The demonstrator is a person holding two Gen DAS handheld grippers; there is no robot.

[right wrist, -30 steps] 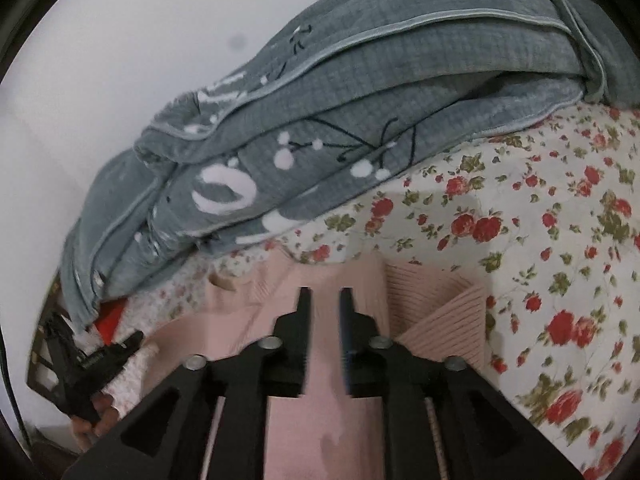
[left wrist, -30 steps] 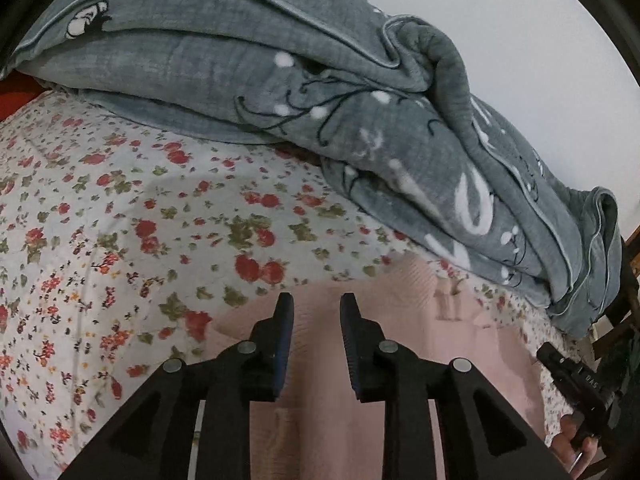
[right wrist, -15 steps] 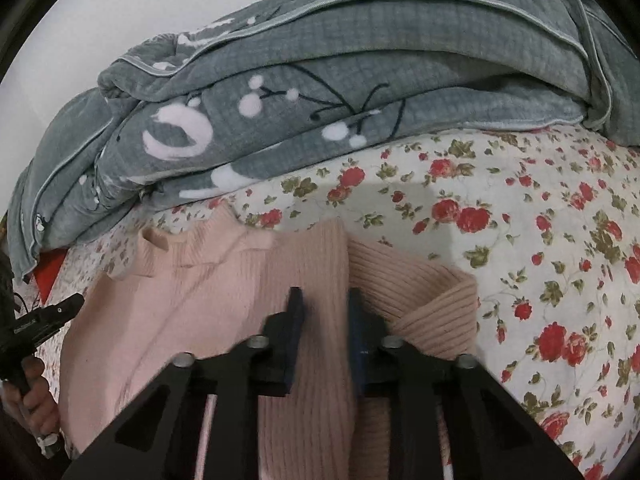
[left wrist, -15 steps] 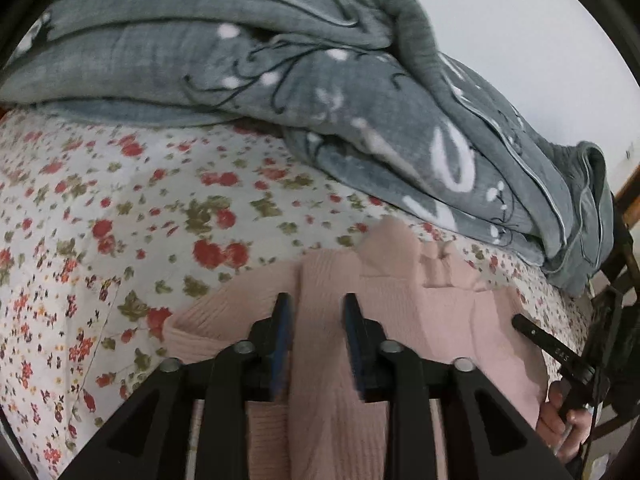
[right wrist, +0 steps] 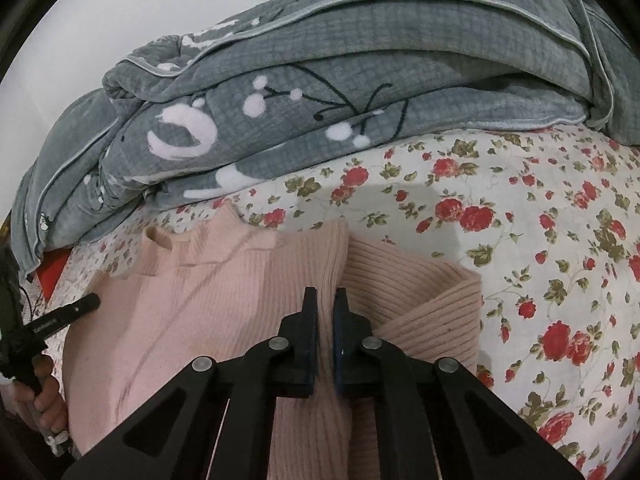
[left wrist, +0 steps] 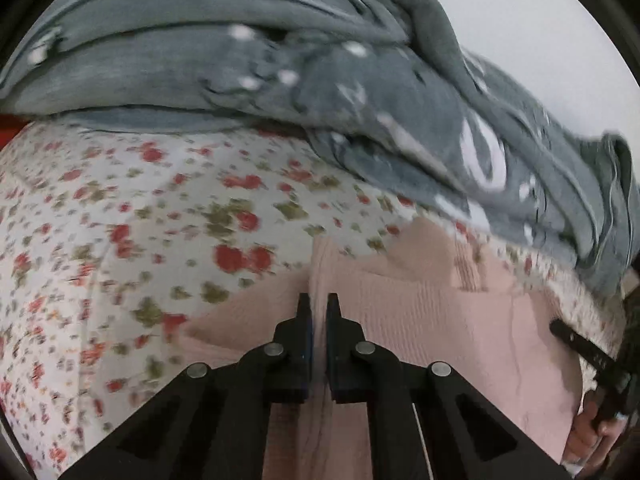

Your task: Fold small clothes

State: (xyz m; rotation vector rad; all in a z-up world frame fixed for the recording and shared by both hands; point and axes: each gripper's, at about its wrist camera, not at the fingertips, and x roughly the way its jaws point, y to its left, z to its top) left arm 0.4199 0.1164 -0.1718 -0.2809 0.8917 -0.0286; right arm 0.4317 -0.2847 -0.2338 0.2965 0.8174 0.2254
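Note:
A pink ribbed knit sweater [left wrist: 432, 312] lies on the floral bedsheet [left wrist: 120, 220], collar toward the grey blanket. My left gripper [left wrist: 318, 304] is shut on a fold of the sweater at its left edge. In the right wrist view the sweater [right wrist: 208, 292] shows with its collar at upper left and a sleeve [right wrist: 432, 300] folded across at right. My right gripper [right wrist: 325, 298] is shut on a ridge of the sweater near that sleeve. Each gripper shows at the edge of the other's view.
A bunched grey blanket [right wrist: 340, 80] with white patterns lies along the far side of the bed, against a white wall [left wrist: 540, 20]. The floral sheet [right wrist: 560, 260] extends to the right of the sweater. A red item [right wrist: 50, 276] shows under the blanket's left end.
Both grippers have closed from open onto folds of the sweater. The sweater has come further into view, and the left view is now blurred by motion.

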